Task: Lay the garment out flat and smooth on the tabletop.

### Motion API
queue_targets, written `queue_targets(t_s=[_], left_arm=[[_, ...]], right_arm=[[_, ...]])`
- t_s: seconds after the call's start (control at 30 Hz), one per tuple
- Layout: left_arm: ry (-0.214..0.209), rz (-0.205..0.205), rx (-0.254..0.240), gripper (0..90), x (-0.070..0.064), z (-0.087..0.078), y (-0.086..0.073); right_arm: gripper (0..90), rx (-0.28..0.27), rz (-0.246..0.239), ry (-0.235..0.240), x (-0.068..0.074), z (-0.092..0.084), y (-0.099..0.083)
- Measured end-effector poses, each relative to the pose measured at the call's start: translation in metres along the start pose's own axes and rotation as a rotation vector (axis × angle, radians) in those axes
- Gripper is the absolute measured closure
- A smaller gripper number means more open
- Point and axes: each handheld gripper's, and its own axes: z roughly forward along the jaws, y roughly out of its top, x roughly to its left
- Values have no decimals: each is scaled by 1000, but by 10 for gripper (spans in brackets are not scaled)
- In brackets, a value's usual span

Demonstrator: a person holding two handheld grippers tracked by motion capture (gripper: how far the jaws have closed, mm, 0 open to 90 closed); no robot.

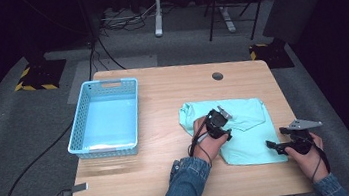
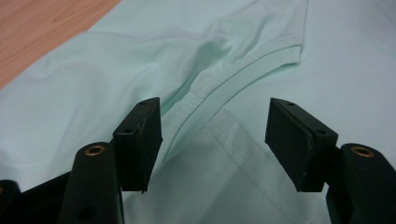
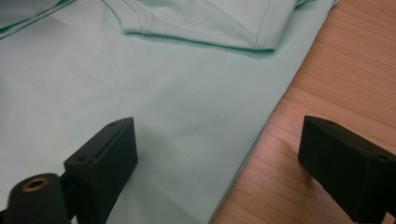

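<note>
From the high view, the mint green shirt (image 1: pixel 247 129) lies folded on the wooden table (image 1: pixel 172 179), the left gripper (image 1: pixel 218 123) over its middle, the right gripper (image 1: pixel 275 146) at its near right edge, and a blue basket (image 1: pixel 104 117) well off to the left. In the left gripper view the jaws stand apart over a stitched hem fold (image 2: pixel 233 79), pressing nothing. In the right gripper view the jaws are wide apart, straddling the shirt's edge and bare wood; no writing is readable.

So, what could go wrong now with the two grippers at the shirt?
1. The left gripper, open over the folded hem on the mint shirt, may pinch several layers and drag the fold apart.
2. The right gripper straddles the shirt's edge at the table; its outer jaw may close on bare wood and miss the cloth.
</note>
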Motion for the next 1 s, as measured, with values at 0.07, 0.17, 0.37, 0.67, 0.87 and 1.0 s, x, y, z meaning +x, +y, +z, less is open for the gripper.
queue_targets(t_s=[0.07, 0.17, 0.37, 0.67, 0.87, 1.0], left_arm=[[-2, 2, 6, 377, 0, 4, -1], [0, 4, 22, 429, 0, 6, -2], [-19, -6, 34, 675, -2, 5, -3], [-15, -7, 23, 852, -4, -15, -2], [4, 13, -5, 855, -7, -40, -4], [20, 18, -17, 855, -9, -58, -12]], right_arm=[[112, 0, 0, 0, 0, 0, 0], [112, 0, 0, 0, 0, 0, 0], [112, 0, 0, 0, 0, 0, 0], [112, 0, 0, -1, 0, 0, 0], [112, 1, 1, 0, 0, 0, 0], [112, 1, 0, 0, 0, 0, 0]])
